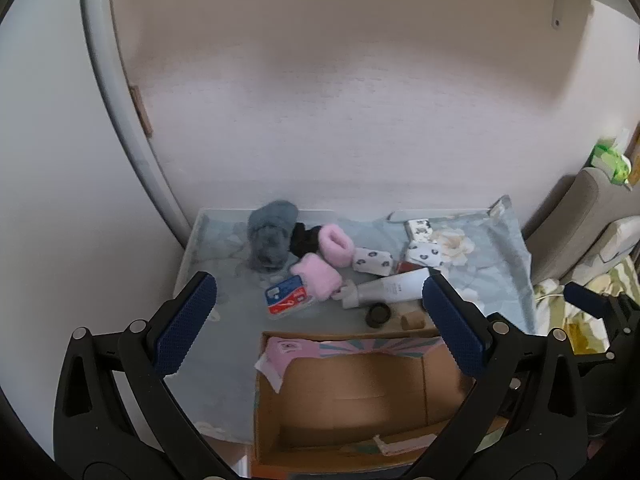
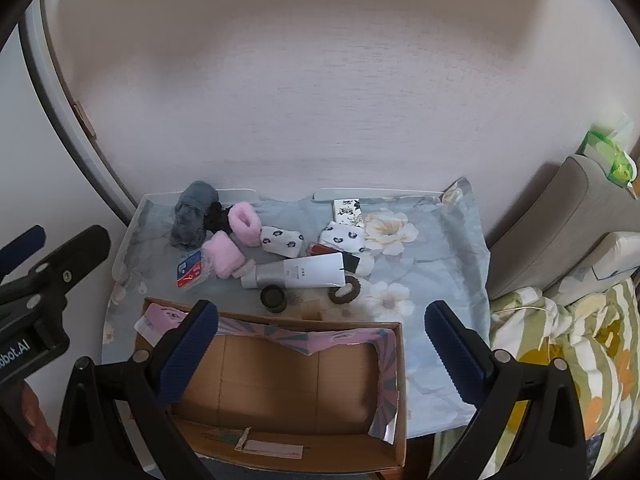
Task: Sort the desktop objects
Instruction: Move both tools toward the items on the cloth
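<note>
Worktop (image 2: 440, 280), draped in a pale blue floral cloth (image 2: 452, 236), carries everything I list here. Cardboard box (image 2: 288, 380), open-topped, with pink paper folded over its far rim, sits at the near edge; I see nothing loose on its floor in either view. My left gripper (image 1: 316, 320) hangs above the box's far rim, jaws spread wide with nothing between them; my right gripper (image 2: 320, 344) hangs over the box as well, jaws equally spread and holding nothing. White tube (image 2: 300, 274) with a grey cap lies on its side beyond the box. Grey fluffy item (image 2: 192, 216) sits at the far left corner, a black fabric piece (image 2: 216, 216) just beside it. Two pink fluffy pieces: one (image 2: 246, 224) further back, one (image 2: 224, 258) nearer, touching the red-and-blue packet (image 2: 191, 274). Two white patterned pouches, left (image 2: 282, 242) and right (image 2: 344, 238), lie behind the tube. White printed box (image 2: 347, 210) sits near the back. Brown ring (image 2: 344, 290) (possibly a hair tie) lies at the tube's crimped end. Small black round jar (image 2: 273, 296) stands just beyond the box's far rim.
</note>
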The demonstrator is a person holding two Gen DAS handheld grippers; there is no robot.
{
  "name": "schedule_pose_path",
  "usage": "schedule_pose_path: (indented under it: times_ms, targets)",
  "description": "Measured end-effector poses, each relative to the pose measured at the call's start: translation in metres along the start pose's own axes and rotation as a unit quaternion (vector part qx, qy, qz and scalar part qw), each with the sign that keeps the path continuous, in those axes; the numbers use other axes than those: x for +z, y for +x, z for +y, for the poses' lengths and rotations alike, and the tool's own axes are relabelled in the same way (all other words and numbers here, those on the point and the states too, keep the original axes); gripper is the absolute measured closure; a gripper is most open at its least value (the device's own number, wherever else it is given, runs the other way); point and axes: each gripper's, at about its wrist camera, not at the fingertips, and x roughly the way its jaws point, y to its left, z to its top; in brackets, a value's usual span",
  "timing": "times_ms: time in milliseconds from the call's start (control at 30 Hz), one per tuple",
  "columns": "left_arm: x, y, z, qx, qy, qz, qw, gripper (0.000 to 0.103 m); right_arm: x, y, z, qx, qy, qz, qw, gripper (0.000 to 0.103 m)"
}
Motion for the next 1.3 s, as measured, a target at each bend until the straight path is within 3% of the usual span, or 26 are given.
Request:
schedule_pose_path:
  times_ms: [367,533,667,800,1000,1167,1300]
  targets:
    - [-0.001,0.005,0.002,0.038,-0.005,0.005,0.9992,0.001,-0.003,0.004,-0.003,0.005,0.005,0.001,1.0,0.0]
    - [-0.004,0.009,0.01,0.034,-0.021,0.02,0.999,0.001,-0.004,0.005,-0.004,-0.004,-0.006,0.003,1.0,0.0]
    - [-0.004,0.007,0.012,0.063,-0.003,0.022,0.9978,0.001,-0.005,0.0,-0.008,0.003,-0.01,-0.002,1.0,0.0]
    - [-0.002,0.004,0.024,0.043,-0.022,0.017,0.9987,0.0,-0.005,-0.007,-0.013,0.021,-0.013,-0.016,1.0,0.0]
    - [-0.001,0.01,0.068,0.051,-0.049,0.017,0.9974,0.0,0.002,-0.01,-0.037,0.041,-0.005,-0.023,0.999,0.0]
    - [-0.006,0.036,0.097,0.045,-0.06,0.037,0.9965,0.0,0.01,0.007,-0.06,0.031,-0.008,-0.007,0.999,0.0]
    - [0.001,0.069,0.101,0.031,-0.055,0.052,0.9966,0.0,0.021,0.035,-0.071,0.056,-0.014,0.021,0.998,0.0]
